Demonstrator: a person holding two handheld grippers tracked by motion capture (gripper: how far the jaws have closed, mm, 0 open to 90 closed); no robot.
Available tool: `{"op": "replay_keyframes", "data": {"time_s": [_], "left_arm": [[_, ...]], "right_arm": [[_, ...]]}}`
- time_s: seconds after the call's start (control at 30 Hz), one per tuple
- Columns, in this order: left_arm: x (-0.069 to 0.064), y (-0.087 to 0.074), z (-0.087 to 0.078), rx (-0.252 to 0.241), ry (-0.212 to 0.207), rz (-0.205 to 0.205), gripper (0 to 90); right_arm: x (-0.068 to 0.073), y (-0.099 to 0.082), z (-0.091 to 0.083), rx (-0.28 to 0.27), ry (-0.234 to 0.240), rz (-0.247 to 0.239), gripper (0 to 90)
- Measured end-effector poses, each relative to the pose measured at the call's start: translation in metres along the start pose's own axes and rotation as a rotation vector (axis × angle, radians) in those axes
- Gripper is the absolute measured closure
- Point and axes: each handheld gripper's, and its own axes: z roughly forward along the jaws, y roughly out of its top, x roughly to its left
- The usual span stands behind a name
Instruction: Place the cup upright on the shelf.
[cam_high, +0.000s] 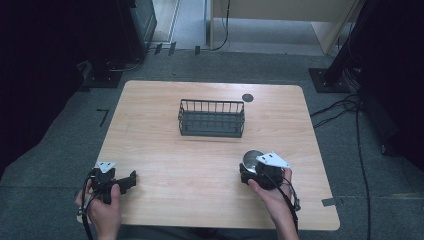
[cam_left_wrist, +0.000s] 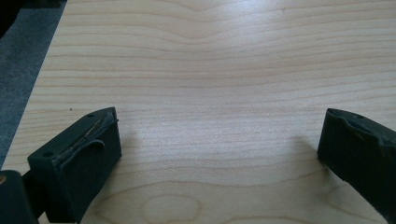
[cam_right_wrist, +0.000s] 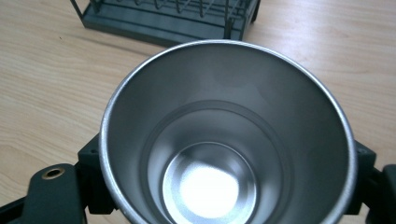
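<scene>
Here, at the bottom of the high view, two hands come in: the left gripper (cam_high: 131, 179) sits low at the lower left of the frame, near the table's front edge, and the right gripper (cam_high: 246, 171) sits at the lower right, with its grey plate above it. From this height the steel cup (cam_high: 251, 158) is only a small bright disc just ahead of the right gripper, and how the jaws stand on it cannot be read there.

The right gripper view settles that: the steel cup (cam_right_wrist: 226, 140) stands upright, mouth open to the camera, with a black jaw pressed against its wall at the lower left and lower right of the frame, so the right gripper (cam_right_wrist: 226, 186) is clamped on it. The shiny bottom inside the cup is seen here.

The left gripper view shows its two jaws set wide apart at the lower corners, the left gripper (cam_left_wrist: 219, 149) holding nothing, with bare wooden table (cam_left_wrist: 210, 70) between them.

Farther up, at the centre of the high view, a dark wire basket (cam_high: 211, 118) stands on the table (cam_high: 170, 160), well apart from both grippers; its base and bars (cam_right_wrist: 163, 18) cross the top of the right gripper view. Beyond it, a small dark round disc (cam_high: 248, 97) lies near the table's far edge.
</scene>
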Motion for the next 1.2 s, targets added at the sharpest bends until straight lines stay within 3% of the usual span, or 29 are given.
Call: {"op": "replay_keyframes", "data": {"time_s": [0.33,1.2], "left_arm": [[0.000,0.000,0.000,0.000,0.000,0.000,0.0],[0.000,0.000,0.000,0.000,0.000,0.000,0.0]], "right_arm": [[0.011,0.026,0.005,-0.028,0.008,-0.021,18.3],[0.027,0.064,0.029,-0.036,0.030,-0.040,18.3]]}}
